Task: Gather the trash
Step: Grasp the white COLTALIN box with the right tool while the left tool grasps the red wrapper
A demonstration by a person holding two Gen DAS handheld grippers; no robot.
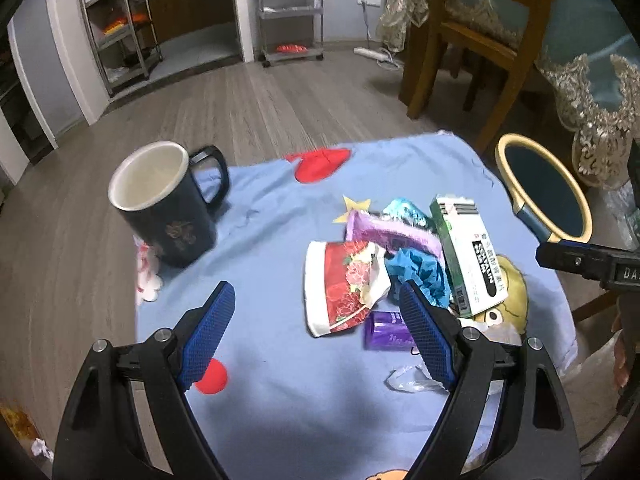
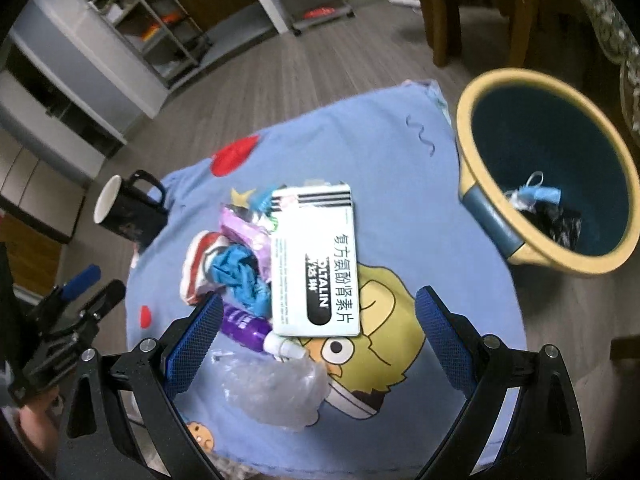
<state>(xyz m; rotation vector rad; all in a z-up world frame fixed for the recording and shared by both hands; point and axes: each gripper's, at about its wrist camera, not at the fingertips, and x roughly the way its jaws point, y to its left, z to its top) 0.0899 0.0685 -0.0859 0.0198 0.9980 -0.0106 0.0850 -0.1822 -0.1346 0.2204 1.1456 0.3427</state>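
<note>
A pile of trash lies on the blue cartoon cloth (image 1: 280, 220): a white medicine box (image 2: 316, 256) (image 1: 468, 256), a red floral wrapper (image 1: 340, 284), a purple packet (image 1: 388, 232), crumpled blue material (image 2: 240, 276) (image 1: 420, 268), a purple bottle (image 2: 244, 324) (image 1: 386, 330) and clear crumpled plastic (image 2: 276, 392). My left gripper (image 1: 316, 300) is open and empty above the cloth, left of the pile. My right gripper (image 2: 320, 308) is open and empty, its fingers either side of the box's near end. A yellow-rimmed blue bin (image 2: 544, 168) (image 1: 540, 192) stands right of the table and holds some trash.
A dark mug (image 1: 168, 204) (image 2: 128, 212) stands at the cloth's left side. A wooden chair (image 1: 464, 40) and a draped table (image 1: 592, 60) are behind the bin. Metal shelves (image 1: 120, 24) and a cart (image 1: 292, 12) stand at the far wall.
</note>
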